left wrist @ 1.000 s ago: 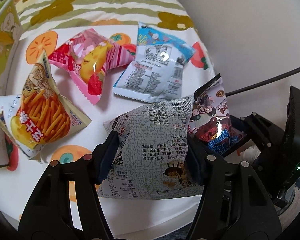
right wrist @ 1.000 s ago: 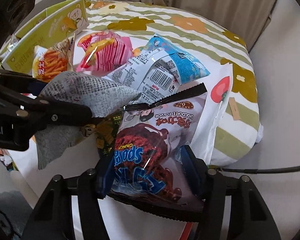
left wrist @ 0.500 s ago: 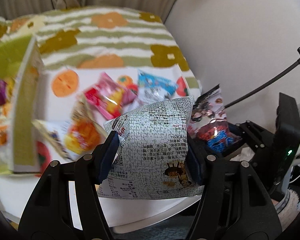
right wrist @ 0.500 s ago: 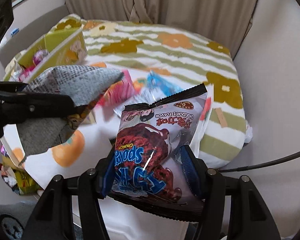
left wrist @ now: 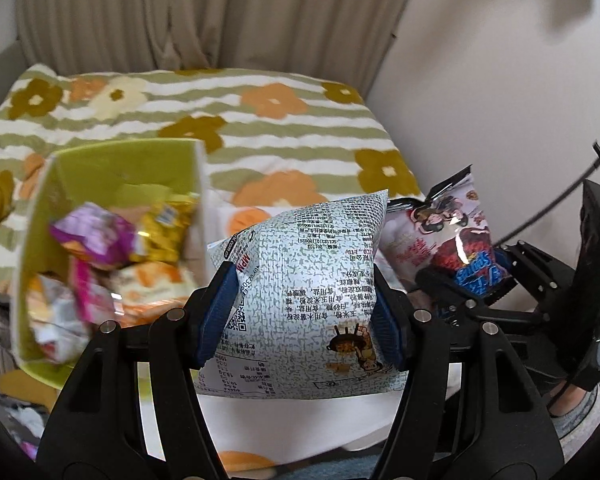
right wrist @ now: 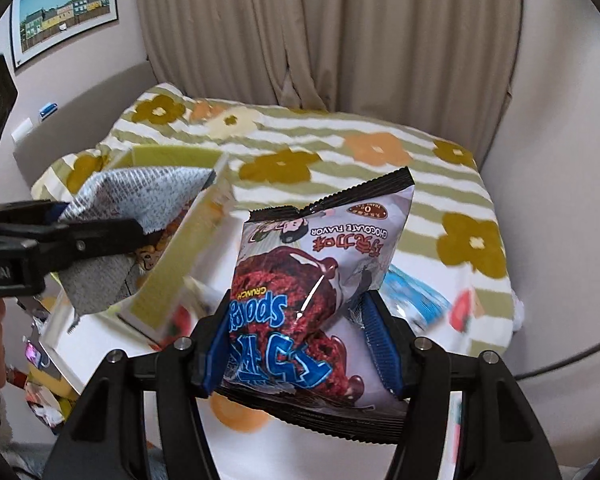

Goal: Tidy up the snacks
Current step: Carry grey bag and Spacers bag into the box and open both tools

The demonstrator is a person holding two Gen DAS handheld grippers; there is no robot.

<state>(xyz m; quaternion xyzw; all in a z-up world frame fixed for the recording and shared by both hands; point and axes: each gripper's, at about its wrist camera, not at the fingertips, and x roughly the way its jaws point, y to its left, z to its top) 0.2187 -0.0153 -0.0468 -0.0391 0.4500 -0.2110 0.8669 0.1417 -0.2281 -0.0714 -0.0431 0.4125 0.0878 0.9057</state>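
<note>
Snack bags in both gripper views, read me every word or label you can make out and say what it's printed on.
"CHOCOLATE FLAVOR" and "CRUNCH": upside down on the chocolate snack bag in the right gripper.
"MPM": on the grey patterned bag in the left gripper, beside a QR code.
Its other print is too small to read.
Bags in the green box are too blurred.
</note>
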